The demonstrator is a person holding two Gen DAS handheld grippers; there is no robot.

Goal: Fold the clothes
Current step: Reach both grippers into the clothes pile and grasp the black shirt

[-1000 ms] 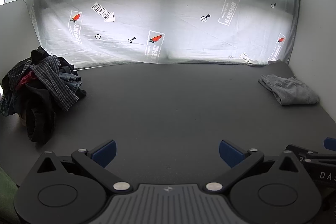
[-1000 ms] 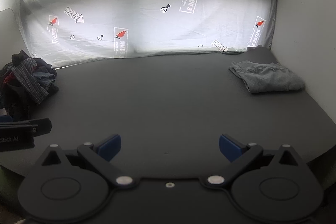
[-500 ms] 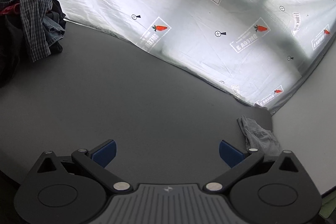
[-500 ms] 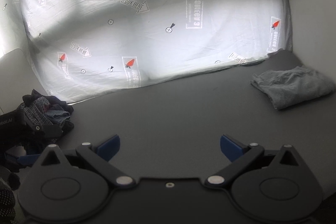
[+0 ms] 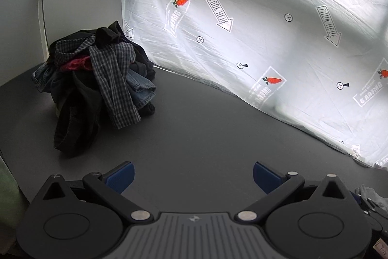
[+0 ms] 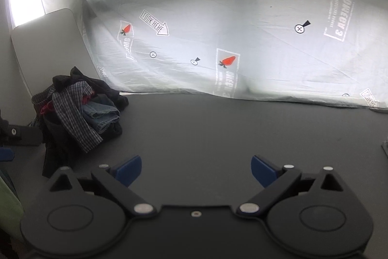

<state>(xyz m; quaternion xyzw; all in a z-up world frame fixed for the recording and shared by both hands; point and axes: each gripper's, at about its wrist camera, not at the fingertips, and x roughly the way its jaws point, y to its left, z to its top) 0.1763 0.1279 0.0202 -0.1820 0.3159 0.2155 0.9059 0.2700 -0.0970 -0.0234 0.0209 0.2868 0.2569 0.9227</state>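
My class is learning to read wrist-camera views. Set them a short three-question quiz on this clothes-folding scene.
1. True or false: the left gripper is shut on a garment.
2. Which garment drapes down the front of the pile? A) checked shirt B) white towel C) yellow sock
3. Fill in: the pile sits on the dark ____.

Key:
1. False; both the left and the right gripper are open and empty. The right's jaws have just been closing slightly.
2. A
3. table
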